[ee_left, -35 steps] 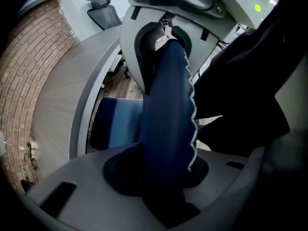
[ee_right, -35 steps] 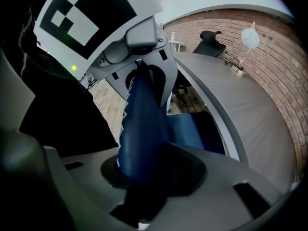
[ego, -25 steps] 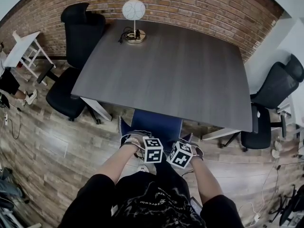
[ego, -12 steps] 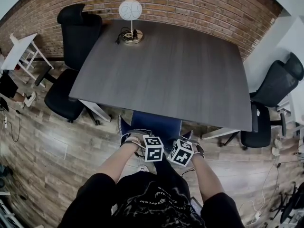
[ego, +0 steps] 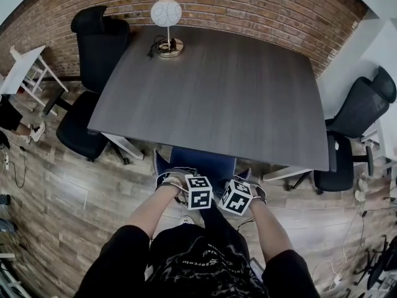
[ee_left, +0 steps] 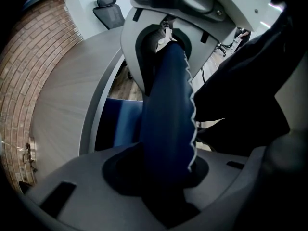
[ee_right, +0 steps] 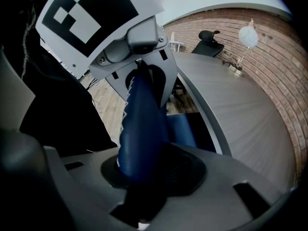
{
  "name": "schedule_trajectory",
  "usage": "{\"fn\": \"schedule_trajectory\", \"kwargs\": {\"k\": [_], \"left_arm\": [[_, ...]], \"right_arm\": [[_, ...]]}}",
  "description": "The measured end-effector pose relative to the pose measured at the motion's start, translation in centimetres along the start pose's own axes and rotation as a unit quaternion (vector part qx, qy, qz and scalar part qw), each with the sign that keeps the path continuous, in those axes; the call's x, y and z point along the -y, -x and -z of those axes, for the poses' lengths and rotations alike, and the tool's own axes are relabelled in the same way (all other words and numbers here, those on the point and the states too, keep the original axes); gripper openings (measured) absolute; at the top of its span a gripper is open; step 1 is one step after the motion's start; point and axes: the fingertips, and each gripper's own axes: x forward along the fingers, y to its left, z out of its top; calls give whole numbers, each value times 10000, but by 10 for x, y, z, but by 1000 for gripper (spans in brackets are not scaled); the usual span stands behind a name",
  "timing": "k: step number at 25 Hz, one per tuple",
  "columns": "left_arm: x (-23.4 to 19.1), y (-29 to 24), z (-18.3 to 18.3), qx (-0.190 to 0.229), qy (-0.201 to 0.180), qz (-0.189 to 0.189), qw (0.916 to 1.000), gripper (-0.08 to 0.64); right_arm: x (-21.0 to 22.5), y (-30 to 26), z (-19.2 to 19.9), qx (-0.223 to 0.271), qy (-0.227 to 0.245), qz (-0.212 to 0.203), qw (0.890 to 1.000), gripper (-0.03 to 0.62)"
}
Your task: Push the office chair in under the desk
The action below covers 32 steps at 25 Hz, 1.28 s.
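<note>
The blue office chair (ego: 202,161) stands at the near edge of the dark grey desk (ego: 217,92), with its seat mostly under the top. My left gripper (ego: 177,180) is shut on the left side of the chair's backrest (ee_left: 168,114), whose stitched edge runs between the jaws. My right gripper (ego: 252,191) is shut on the right side of the same backrest (ee_right: 142,124). The two marker cubes sit close together just in front of the person's body. The chair's base and wheels are hidden.
A table lamp (ego: 166,17) with a cable stands at the desk's far left corner. One black office chair (ego: 93,73) is at the desk's left side, another black chair (ego: 356,129) at its right. A brick wall (ego: 248,5) runs behind; wood floor surrounds the desk.
The head view has drifted slightly, so the desk and lamp sit a little further left. Both grippers stay clamped on the backrest in the same place.
</note>
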Motion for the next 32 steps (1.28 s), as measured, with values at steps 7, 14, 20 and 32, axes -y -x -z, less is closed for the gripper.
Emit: {"fn": "schedule_trajectory", "kwargs": {"k": [7, 14, 20, 32], "left_arm": [[-12, 1, -3, 36, 57, -39, 10000, 137], [-22, -1, -5, 34, 58, -46, 10000, 137], [-31, -1, -10, 66, 81, -54, 9999, 136], [-49, -1, -11, 115, 152, -112, 9998, 135]], "right_arm": [[13, 2, 1, -15, 8, 60, 10000, 121], [23, 1, 1, 7, 21, 73, 10000, 121], [33, 2, 3, 24, 29, 60, 10000, 121], [51, 2, 1, 21, 47, 107, 9999, 121]]}}
